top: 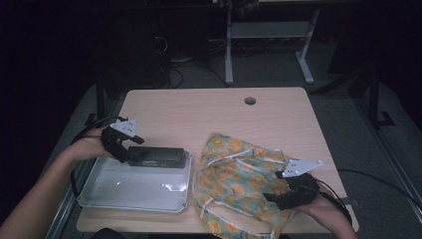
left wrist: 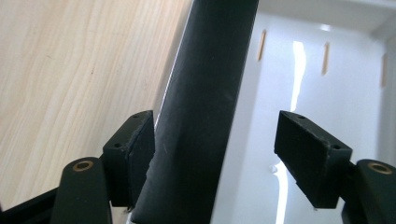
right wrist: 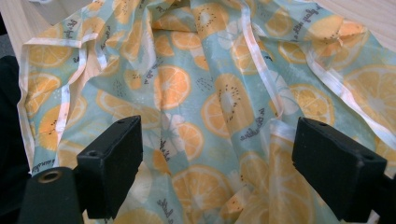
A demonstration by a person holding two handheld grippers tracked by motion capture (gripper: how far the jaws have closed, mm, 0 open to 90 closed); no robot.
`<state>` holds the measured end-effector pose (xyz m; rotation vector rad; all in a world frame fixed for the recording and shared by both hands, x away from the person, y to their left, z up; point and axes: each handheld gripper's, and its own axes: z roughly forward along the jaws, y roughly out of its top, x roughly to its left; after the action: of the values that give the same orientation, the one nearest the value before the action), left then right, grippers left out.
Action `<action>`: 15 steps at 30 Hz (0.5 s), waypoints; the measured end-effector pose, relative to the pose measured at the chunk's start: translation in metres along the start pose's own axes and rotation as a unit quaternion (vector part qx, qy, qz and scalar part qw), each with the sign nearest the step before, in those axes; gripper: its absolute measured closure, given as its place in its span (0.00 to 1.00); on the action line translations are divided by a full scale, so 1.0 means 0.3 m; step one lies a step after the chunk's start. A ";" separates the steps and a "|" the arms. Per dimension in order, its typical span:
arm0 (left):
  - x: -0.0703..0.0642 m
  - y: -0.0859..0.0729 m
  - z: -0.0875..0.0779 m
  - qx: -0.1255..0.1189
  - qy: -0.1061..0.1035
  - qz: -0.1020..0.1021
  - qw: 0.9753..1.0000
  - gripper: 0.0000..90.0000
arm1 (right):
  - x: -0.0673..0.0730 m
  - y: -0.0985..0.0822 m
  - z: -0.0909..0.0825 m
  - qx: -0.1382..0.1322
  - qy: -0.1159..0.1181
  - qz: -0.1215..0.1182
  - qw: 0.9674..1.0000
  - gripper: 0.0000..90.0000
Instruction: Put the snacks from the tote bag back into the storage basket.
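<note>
Evidently the left gripper (top: 130, 149) jaws stand wide, one pad touching the black box (top: 157, 156) on the tray (top: 134, 191) rim; right gripper (top: 278, 196) jaws gape over the cloth (top: 234, 174), empty.

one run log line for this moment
left gripper: open, long black box between jaws, over white tray | right gripper: open above orange-print cloth

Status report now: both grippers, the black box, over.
Left gripper open, long black rectangular box between jaws, lying across white plastic tray's far rim. Right gripper open over orange-print cloth. Nothing in the way.
</note>
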<state>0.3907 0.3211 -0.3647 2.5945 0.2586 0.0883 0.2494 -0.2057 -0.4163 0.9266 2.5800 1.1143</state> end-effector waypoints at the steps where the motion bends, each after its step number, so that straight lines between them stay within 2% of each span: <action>1: -0.006 -0.002 -0.010 -0.004 0.001 -0.006 1.000 0.31 | -0.002 0.003 0.001 0.000 0.000 -0.002 1.000 0.17; 4: -0.027 -0.012 -0.032 -0.014 0.011 -0.027 0.999 0.31 | -0.010 0.014 0.003 0.003 0.003 -0.005 1.000 0.17; 8: -0.065 -0.021 -0.053 -0.010 0.029 -0.046 0.998 0.30 | -0.028 0.033 0.002 0.000 0.004 -0.012 1.000 0.17; 15: -0.139 -0.023 -0.084 -0.017 0.064 -0.083 0.994 0.29 | -0.051 0.058 -0.002 -0.008 0.005 -0.024 1.000 0.16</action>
<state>0.3458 0.3311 -0.3473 2.5264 0.5145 0.1967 0.2696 -0.2063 -0.4047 0.8531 2.5831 1.1284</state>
